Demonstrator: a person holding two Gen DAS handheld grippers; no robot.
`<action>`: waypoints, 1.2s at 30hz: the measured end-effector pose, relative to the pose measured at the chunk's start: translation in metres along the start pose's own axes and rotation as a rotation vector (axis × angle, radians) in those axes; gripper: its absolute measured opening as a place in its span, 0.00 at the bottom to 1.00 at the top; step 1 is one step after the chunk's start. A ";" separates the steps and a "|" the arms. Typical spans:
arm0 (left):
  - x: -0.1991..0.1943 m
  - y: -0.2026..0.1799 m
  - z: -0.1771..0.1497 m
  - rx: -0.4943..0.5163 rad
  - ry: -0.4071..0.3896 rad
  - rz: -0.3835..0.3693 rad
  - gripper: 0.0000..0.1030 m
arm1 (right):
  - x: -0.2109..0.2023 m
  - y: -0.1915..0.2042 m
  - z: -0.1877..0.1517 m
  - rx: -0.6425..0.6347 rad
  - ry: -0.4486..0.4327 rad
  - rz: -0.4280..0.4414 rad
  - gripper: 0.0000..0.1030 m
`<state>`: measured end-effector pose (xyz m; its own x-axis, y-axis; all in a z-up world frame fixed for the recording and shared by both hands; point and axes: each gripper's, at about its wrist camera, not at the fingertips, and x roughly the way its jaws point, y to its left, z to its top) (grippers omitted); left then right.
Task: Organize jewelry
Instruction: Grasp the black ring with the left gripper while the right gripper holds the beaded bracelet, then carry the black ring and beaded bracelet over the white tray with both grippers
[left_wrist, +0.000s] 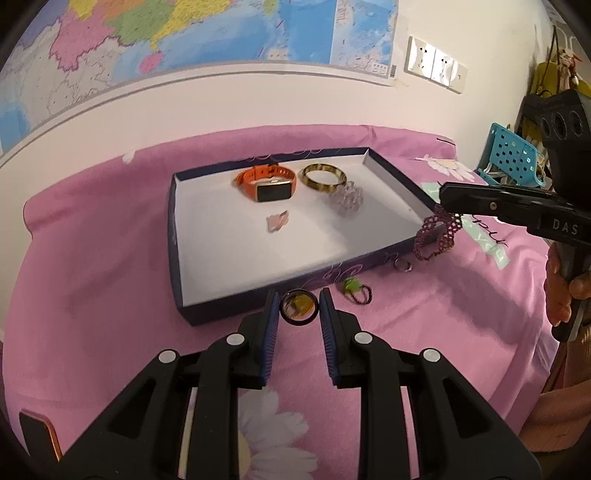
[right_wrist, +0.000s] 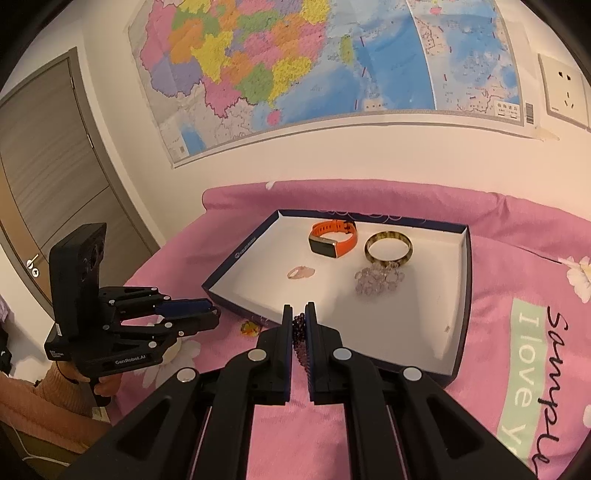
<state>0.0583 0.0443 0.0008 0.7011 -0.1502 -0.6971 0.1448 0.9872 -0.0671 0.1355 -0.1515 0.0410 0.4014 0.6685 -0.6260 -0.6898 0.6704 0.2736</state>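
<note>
A dark purple beaded bracelet (right_wrist: 299, 332) is pinched between the pads of the right gripper (right_wrist: 299, 314), whose jaws are clamped on it; in the left wrist view it dangles in loops (left_wrist: 437, 236) from that gripper (left_wrist: 448, 197) just outside the tray's near right corner, at about 3 o'clock. The left gripper (left_wrist: 298, 308) has a small dark ring with an amber centre (left_wrist: 298, 309) between its blue pads; the ring fills the gap, but whether the pads press on it I cannot tell. The shallow tray (left_wrist: 177, 258), dark blue outside and white inside, lies on a pink flowered bedspread (left_wrist: 92, 295). Inside it, toward 12 o'clock, sit an orange-strapped watch (left_wrist: 267, 184), a tortoiseshell bangle (left_wrist: 324, 178) beside it, a clear bead bracelet (left_wrist: 347, 199) touching the bangle, and a pale pink piece (left_wrist: 277, 221) near the middle. On the bedspread just in front of the tray lie a green-beaded hair tie (left_wrist: 354, 290) and a small metal ring (left_wrist: 402, 265). A map (right_wrist: 295, 66) hangs on the wall above.
</note>
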 end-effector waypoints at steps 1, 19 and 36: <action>0.001 -0.001 0.002 0.005 -0.001 0.000 0.22 | 0.001 -0.001 0.001 0.000 -0.001 -0.002 0.05; 0.012 -0.001 0.028 0.025 -0.020 -0.006 0.22 | 0.013 -0.012 0.027 0.000 -0.020 -0.013 0.05; 0.037 -0.001 0.043 0.039 0.006 0.019 0.22 | 0.045 -0.029 0.035 0.055 0.012 0.000 0.05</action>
<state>0.1143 0.0352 0.0062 0.6998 -0.1310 -0.7022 0.1584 0.9870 -0.0263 0.1946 -0.1304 0.0304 0.3938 0.6652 -0.6344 -0.6553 0.6871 0.3137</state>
